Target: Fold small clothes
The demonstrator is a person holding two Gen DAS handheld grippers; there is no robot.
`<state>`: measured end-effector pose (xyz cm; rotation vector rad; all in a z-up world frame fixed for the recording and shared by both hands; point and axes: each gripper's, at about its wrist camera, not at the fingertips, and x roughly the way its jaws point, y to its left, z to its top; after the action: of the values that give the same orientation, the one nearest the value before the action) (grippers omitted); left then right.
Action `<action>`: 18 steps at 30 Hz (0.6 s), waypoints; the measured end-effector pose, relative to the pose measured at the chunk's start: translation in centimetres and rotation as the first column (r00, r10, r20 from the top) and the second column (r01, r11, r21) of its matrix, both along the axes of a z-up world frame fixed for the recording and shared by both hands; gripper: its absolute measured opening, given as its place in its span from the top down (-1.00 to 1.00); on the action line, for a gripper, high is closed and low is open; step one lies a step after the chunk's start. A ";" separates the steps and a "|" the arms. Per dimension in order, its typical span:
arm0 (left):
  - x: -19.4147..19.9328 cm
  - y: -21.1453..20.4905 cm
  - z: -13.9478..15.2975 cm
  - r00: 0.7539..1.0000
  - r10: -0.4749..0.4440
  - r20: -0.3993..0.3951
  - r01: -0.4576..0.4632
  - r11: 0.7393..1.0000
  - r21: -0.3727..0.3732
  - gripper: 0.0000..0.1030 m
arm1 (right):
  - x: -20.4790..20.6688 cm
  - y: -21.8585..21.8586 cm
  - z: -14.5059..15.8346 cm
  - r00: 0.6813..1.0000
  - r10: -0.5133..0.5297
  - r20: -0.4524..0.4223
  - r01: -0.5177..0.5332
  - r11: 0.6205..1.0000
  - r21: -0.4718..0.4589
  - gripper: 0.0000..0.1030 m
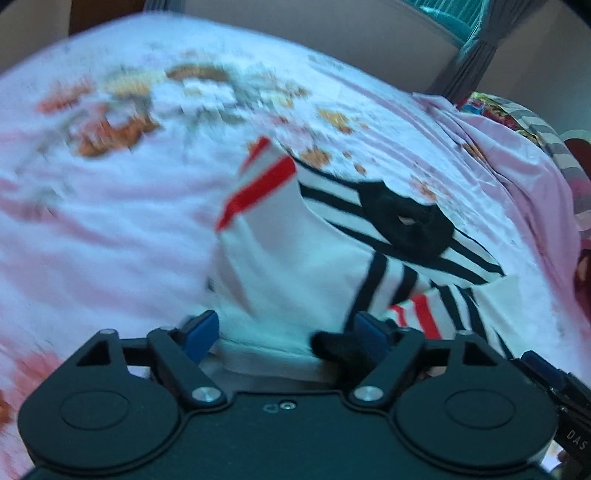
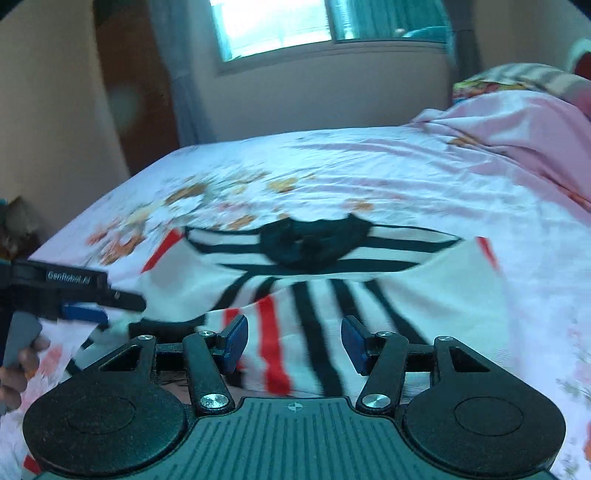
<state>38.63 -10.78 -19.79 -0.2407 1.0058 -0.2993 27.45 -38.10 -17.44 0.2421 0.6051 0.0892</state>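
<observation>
A small white garment (image 1: 280, 258) with black and red stripes and a black collar (image 1: 406, 225) lies rumpled on the bed. One red-striped sleeve (image 1: 258, 181) stands up, blurred. My left gripper (image 1: 286, 330) is right over the garment's near edge. Its blue pads (image 1: 201, 332) stand apart, with white cloth filling the gap between them. In the right wrist view the garment (image 2: 325, 266) spreads across the middle, collar (image 2: 310, 240) at the far side. My right gripper (image 2: 295, 343) hangs open above its striped near part, gripping nothing. The left gripper (image 2: 92, 310) shows at the left edge.
The bed carries a pink floral sheet (image 2: 406, 173). A bunched pink cover (image 2: 535, 136) and a striped pillow (image 2: 524, 74) lie at the right. A wall with a window (image 2: 277, 26) stands beyond the bed. A person's hand (image 2: 14, 376) holds the left gripper's handle.
</observation>
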 end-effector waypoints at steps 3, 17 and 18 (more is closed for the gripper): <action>0.4 -0.9 -0.9 0.997 -0.046 -0.057 0.044 0.998 -0.040 0.20 | -0.6 -1.6 -0.2 0.999 -0.033 -0.005 0.033 0.999 0.026 -0.08; -0.2 -1.8 -2.0 0.995 -0.033 -0.099 0.019 0.990 -0.139 0.88 | -0.9 -4.0 -1.5 0.994 -0.102 -0.031 0.103 0.994 0.048 -0.08; -0.4 -1.9 -1.6 0.997 -0.030 -0.070 0.021 0.991 -0.133 0.88 | -1.0 -4.2 -1.6 0.993 -0.115 -0.032 0.116 0.992 0.042 -0.08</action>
<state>38.28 -12.72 -21.41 -0.3607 1.0619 -0.3833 26.49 -42.31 -19.03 0.3206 0.6173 -0.0131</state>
